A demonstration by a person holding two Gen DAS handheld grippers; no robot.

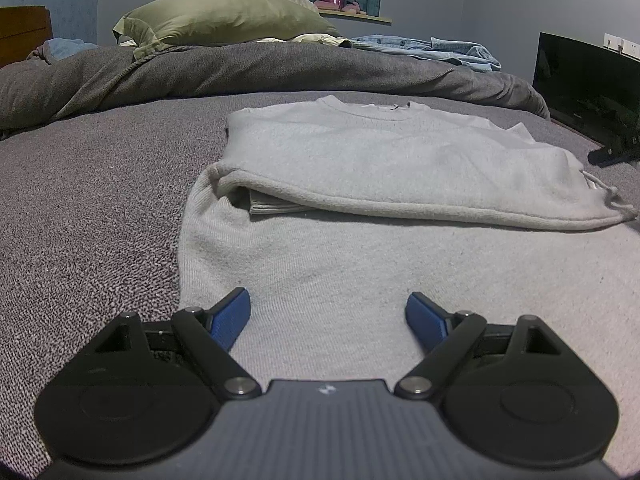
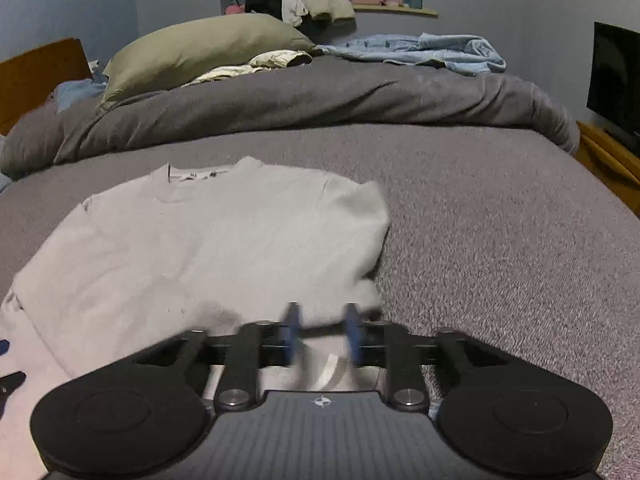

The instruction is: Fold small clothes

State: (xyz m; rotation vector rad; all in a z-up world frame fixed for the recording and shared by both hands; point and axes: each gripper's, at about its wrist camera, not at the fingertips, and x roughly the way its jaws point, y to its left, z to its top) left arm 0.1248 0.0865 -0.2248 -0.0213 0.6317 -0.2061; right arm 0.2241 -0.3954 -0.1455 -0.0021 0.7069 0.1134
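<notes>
Garment: pale grey knitted sweatshirt (image 1: 360, 208) is laid on the grey textured bedspread (image 1: 88, 208), its upper part folded over the lower.
Left gripper (image 1: 328, 314): blue pads held wide apart above the hem.
Right gripper (image 2: 322, 330): blurred; fingers narrowly apart at the sweatshirt's edge; grip cannot be told.
Background: olive pillow (image 1: 216, 16) is seen on the dark grey duvet (image 1: 260, 68).

grey bed (image 1: 100, 200), pale sweater (image 1: 360, 160), rumpled duvet (image 1: 240, 68)
</notes>
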